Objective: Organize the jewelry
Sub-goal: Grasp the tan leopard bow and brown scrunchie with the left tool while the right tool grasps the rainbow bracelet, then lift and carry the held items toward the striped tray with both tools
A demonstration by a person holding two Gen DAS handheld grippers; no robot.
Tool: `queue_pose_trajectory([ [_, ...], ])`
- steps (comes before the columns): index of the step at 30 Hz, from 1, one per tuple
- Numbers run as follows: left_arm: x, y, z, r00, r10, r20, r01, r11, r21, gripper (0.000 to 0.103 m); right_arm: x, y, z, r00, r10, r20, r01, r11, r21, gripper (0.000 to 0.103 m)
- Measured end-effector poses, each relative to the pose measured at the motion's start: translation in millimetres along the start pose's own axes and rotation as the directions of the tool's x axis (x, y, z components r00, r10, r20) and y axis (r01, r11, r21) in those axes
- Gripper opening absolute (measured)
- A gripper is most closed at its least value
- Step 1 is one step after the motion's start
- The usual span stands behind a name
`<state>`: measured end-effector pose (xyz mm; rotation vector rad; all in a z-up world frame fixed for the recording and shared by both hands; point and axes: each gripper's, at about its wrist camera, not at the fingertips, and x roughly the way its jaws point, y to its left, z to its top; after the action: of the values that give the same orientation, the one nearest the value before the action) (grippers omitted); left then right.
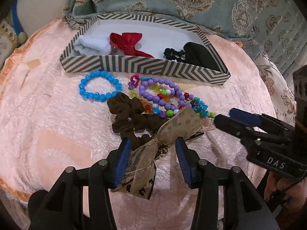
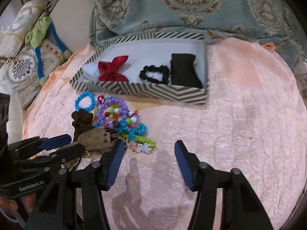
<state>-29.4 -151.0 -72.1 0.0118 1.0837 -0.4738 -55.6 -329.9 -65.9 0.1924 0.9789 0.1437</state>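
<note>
Pink quilted cloth (image 1: 48,115) carries a striped box (image 1: 134,67) and, just in front of it, a heap of beads and scrunchies. The left gripper (image 1: 153,149) stands open astride a tan bow (image 1: 163,134), pads not pressing. The bow looks light, soft and slippery; its knotted middle seems the surest hold. The right gripper (image 2: 148,153) is open and empty beside the heap.
</note>
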Motion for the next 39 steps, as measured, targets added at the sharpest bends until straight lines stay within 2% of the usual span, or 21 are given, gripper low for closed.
queue_pose_trajectory([
  [4, -2.0, 2.9, -0.2, 1.0, -0.01, 0.014, 0.01, 1.0, -0.002, 0.007, 15.1, 8.1, 4.7, 1.0, 0.011, -0.013, -0.011, 0.999, -0.045, 0.052],
  [5, -5.1, 4.4, 0.0, 1.0, -0.022, 0.02, 0.022, 1.0, -0.007, 0.0, 19.9, 8.7, 6.0, 1.0, 0.006, -0.017, -0.007, 0.999, -0.049, 0.04],
  [6, -8.7, 6.1, 0.4, 0.999, -0.033, 0.021, 0.033, 0.999, -0.015, 0.0, 26.9, 7.9, 7.2, 1.0, 0.007, -0.027, -0.008, 0.999, -0.046, 0.027],
  [7, -12.2, 7.6, 1.1, 0.999, -0.036, 0.025, 0.037, 0.999, -0.021, 0.0, 30.9, 6.8, 7.1, 0.999, 0.008, -0.032, -0.009, 0.999, -0.041, 0.026],
  [8, -15.1, 8.3, 1.5, 0.999, -0.034, 0.033, 0.035, 0.999, -0.022, 0.0, 32.2, 5.9, 5.8, 0.999, 0.008, -0.033, -0.009, 0.999, -0.036, 0.019],
  [10, -22.9, 10.3, 2.4, 0.998, -0.028, 0.053, 0.029, 0.999, -0.026, 0.0, 26.2, 5.2, 3.8, 1.0, 0.01, -0.017, -0.011, 1.0, -0.029, 0.019],
  [12, -30.8, 13.2, 4.2, 0.997, -0.037, 0.069, 0.04, 0.998, -0.042, 0.0, 13.8, 3.8, 4.0, 1.0, 0.025, 0.011, -0.025, 1.0, -0.015, 0.003],
  [18, -52.8, 16.4, 9.0, 0.992, -0.05, 0.117, 0.058, 0.996, -0.064, 0.0, -21.2, -2.9, 8.5, 0.995, 0.04, 0.089, -0.041, 0.999, 0.01, 0.003],
  [22, -63.9, 19.9, 11.0, 0.989, -0.057, 0.136, 0.069, 0.994, -0.084, 0.0, -21.5, 0.1, 9.6, 0.995, 0.049, 0.084, -0.048, 0.999, -0.015, 0.003],
  [23, -65.8, 21.1, 11.1, 0.989, -0.063, 0.137, 0.076, 0.993, -0.091, 0.0, -18.3, 2.9, 9.0, 0.996, 0.04, 0.082, -0.038, 0.999, -0.028, 0.011],
  [24, -67.5, 22.5, 11.6, 0.988, -0.071, 0.137, 0.085, 0.992, -0.098, 0.0, -12.4, 6.8, 8.5, 0.998, 0.03, 0.062, -0.028, 0.999, -0.043, 0.027],
  [26, -72.0, 26.1, 12.8, 0.986, -0.089, 0.14, 0.105, 0.988, -0.116, 0.0, 1.2, 15.1, 6.6, 0.999, 0.026, 0.027, -0.023, 0.997, -0.074, 0.04],
  [29, -81.2, 31.7, 15.3, 0.983, -0.082, 0.162, 0.104, 0.986, -0.133, 0.0, 22.7, 23.7, 4.7, 1.0, -0.005, -0.006, 0.004, 0.994, -0.109, 0.04],
  [30, -83.9, 33.6, 16.2, 0.983, -0.081, 0.168, 0.105, 0.985, -0.139, 0.0, 29.1, 23.1, 3.8, 1.0, -0.022, -0.017, 0.02, 0.994, -0.106, 0.036],
  [31, -87.0, 36.9, 17.2, 0.981, -0.082, 0.174, 0.109, 0.983, -0.148, 0.0, 32.5, 21.0, 2.6, 0.999, -0.025, -0.023, 0.023, 0.995, -0.095, 0.018],
  [34, -91.4, 45.4, 19.5, 0.979, -0.088, 0.183, 0.12, 0.978, -0.172, 0.0, 14.1, 16.7, 0.4, 0.999, 0.041, 0.019, -0.04, 0.997, -0.06, 0.018],
  [39, -96.5, 56.2, 24.2, 0.972, -0.134, 0.192, 0.175, 0.96, -0.216, 0.0, -33.2, 13.7, 7.2, 0.986, 0.108, 0.125, -0.104, 0.994, -0.033, 0.018],
])
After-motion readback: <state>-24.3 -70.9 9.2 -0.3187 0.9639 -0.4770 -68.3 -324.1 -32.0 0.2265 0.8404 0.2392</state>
